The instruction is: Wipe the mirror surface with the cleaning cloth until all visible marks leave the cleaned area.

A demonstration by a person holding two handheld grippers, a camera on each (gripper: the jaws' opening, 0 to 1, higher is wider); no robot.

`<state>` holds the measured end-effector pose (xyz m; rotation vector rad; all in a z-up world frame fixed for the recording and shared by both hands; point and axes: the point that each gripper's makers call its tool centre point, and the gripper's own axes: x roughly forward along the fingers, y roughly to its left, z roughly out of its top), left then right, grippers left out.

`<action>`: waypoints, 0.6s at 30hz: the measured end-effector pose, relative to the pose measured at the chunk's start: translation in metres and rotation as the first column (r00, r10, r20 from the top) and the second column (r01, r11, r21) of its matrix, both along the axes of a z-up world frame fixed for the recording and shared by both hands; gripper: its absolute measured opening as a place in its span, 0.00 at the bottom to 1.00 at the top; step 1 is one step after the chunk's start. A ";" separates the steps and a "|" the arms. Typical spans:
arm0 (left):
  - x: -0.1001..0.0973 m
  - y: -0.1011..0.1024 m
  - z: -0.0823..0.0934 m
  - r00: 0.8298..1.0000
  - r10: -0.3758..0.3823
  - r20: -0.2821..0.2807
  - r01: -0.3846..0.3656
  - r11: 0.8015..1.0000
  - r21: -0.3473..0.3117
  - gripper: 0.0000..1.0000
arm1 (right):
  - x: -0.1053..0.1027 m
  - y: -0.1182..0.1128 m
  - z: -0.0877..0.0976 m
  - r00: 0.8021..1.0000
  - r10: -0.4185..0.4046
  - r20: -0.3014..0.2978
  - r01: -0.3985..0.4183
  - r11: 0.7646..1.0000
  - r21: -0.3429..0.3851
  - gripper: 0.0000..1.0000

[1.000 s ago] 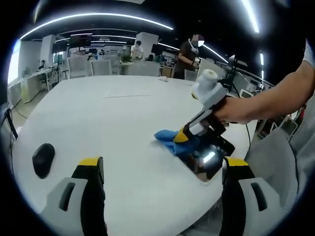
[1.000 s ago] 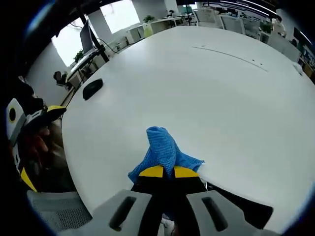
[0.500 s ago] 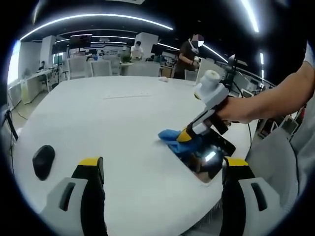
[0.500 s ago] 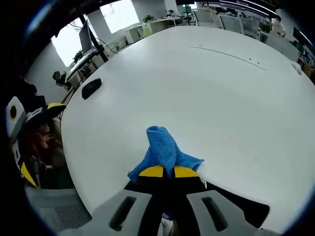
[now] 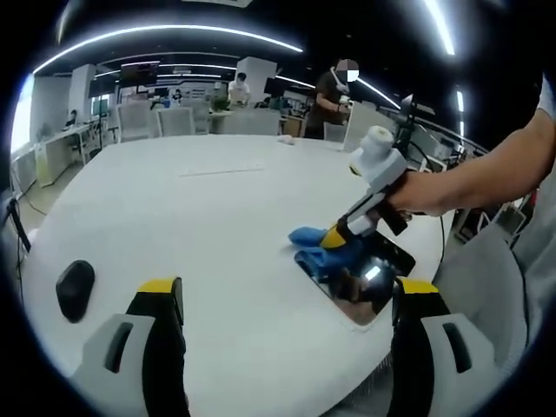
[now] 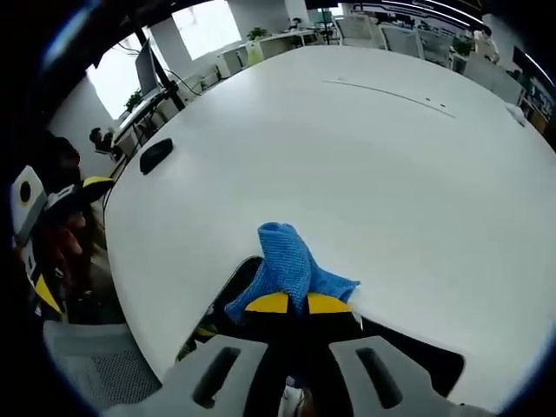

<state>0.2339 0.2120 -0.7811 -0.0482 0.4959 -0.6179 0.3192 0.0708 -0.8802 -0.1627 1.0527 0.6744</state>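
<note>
A flat dark mirror lies near the white table's edge, reflecting ceiling lights. In the left gripper view my right gripper presses a blue cleaning cloth onto the mirror's far end, shut on it. The right gripper view looks down its own jaws: my right gripper is shut on the blue cloth, with the mirror showing dark under and left of it. My left gripper hangs open over the table's near edge with nothing between its jaws; it also appears at the left.
The large white table stretches away. A black computer mouse sits at its left, seen also as the mouse. Chairs, desks and standing people are far behind. A person's forearm comes in from the right.
My right gripper has slid the cloth along the mirror, further onto the glass. More dark mirror now shows left of the cloth in the right gripper view. The left gripper has stayed put.
</note>
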 end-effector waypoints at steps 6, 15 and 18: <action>0.000 -0.002 0.003 1.000 -0.005 0.004 0.005 1.000 0.005 0.99 | -0.001 -0.009 0.000 1.000 -0.006 0.000 0.006 1.000 -0.009 0.00; -0.002 -0.009 0.007 1.000 -0.018 0.009 0.017 1.000 0.014 0.99 | -0.003 -0.028 0.000 1.000 -0.028 0.000 0.028 0.999 -0.026 0.00; -0.004 -0.012 0.009 1.000 -0.021 0.010 0.021 1.000 0.013 0.99 | -0.004 -0.034 0.000 0.999 -0.034 0.000 0.034 0.999 -0.030 0.00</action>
